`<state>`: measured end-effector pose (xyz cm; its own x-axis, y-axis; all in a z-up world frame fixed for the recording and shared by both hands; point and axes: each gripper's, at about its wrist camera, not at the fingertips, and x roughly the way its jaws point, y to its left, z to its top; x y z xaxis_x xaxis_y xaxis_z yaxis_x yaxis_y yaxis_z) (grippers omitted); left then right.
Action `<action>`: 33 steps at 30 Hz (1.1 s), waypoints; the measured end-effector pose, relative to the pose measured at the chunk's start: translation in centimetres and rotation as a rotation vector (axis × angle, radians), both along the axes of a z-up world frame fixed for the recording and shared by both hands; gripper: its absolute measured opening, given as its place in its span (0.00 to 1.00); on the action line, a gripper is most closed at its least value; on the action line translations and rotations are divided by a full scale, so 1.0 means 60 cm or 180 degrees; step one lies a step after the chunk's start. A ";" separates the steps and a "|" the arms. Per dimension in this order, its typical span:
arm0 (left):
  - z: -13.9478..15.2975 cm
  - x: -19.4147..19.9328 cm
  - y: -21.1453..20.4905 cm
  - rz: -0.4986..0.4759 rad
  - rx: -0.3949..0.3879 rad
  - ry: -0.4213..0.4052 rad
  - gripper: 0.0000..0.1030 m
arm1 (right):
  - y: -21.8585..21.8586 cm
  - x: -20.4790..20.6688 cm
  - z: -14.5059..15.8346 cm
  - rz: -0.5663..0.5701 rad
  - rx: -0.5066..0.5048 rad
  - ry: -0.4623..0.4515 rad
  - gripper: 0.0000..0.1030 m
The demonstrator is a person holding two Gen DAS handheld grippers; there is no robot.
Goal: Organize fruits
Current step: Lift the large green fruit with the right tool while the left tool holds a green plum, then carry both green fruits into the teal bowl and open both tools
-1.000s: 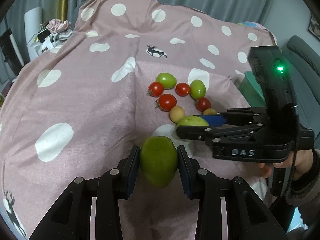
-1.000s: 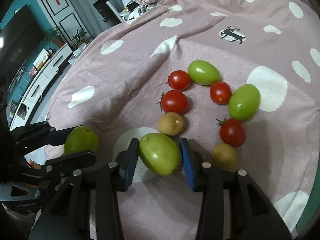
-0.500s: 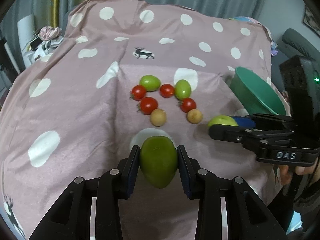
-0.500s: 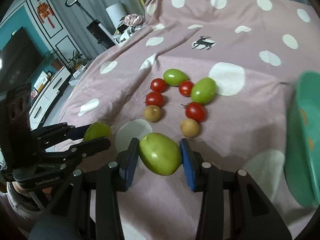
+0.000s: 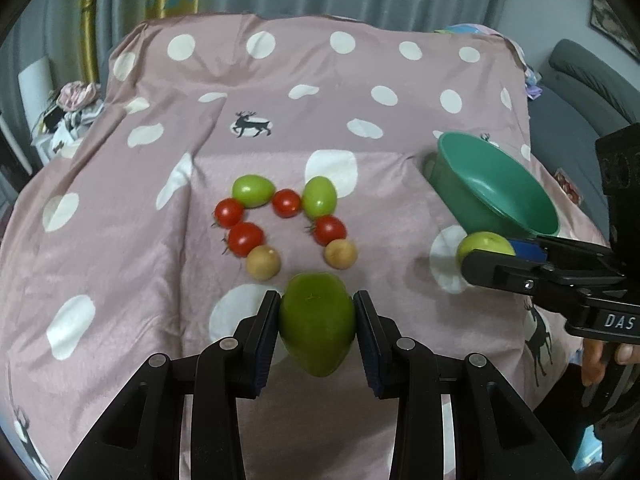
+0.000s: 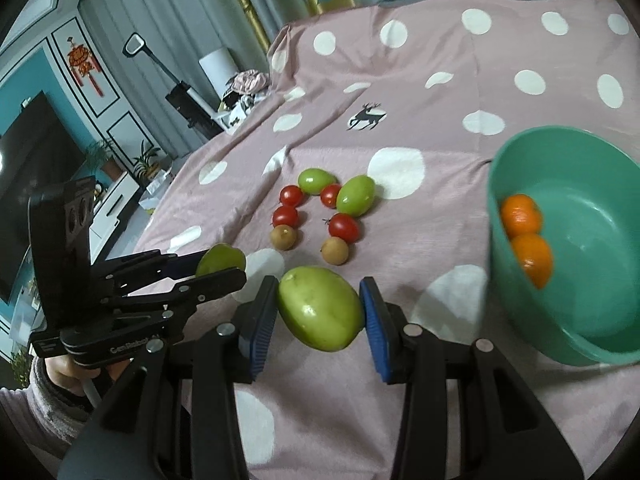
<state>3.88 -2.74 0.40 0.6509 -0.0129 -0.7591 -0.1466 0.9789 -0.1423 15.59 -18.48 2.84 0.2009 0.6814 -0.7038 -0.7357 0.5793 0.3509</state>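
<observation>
My left gripper [image 5: 316, 322] is shut on a green fruit [image 5: 316, 320], held above the pink spotted cloth [image 5: 120, 248]. My right gripper [image 6: 320, 312] is shut on another green fruit [image 6: 320, 312]; it also shows in the left wrist view [image 5: 486, 246] beside the green bowl [image 5: 460, 160]. The bowl [image 6: 600, 344] holds two oranges [image 6: 524, 232]. On the cloth lies a cluster of two green fruits [image 5: 318, 196], several red tomatoes [image 5: 245, 237] and two brown fruits [image 5: 262, 262]. The left gripper shows at lower left in the right wrist view [image 6: 222, 266].
The cloth covers a raised surface that drops away at the left and front edges. A sofa [image 5: 580, 92] stands to the right. A TV cabinet [image 6: 60, 208] and a white stand with clutter [image 6: 240, 88] are at the left.
Both grippers have pulled back and up from the fruit cluster with their green fruits. The right gripper has swung right towards the bowl, which is now in fuller view with the oranges inside.
</observation>
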 end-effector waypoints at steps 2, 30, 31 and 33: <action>0.002 0.003 -0.008 -0.0021 0.0023 0.0004 0.36 | -0.008 -0.002 0.004 -0.0032 0.0030 -0.0017 0.41; 0.058 0.089 -0.096 -0.0366 0.0092 -0.0197 0.36 | -0.125 0.044 0.039 -0.0515 0.0495 -0.0107 0.41; 0.059 0.094 -0.101 -0.0392 0.0110 -0.0198 0.36 | -0.132 0.047 0.042 -0.0548 0.0510 -0.0119 0.41; 0.062 0.106 -0.112 -0.0449 0.0129 -0.0204 0.36 | -0.145 0.054 0.046 -0.0615 0.0539 -0.0139 0.41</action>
<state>10.22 -9.48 4.13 0.6920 -0.0778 -0.7177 0.0007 0.9943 -0.1071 18.83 -27.18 5.58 0.3665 0.7349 -0.5706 -0.6336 0.6462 0.4253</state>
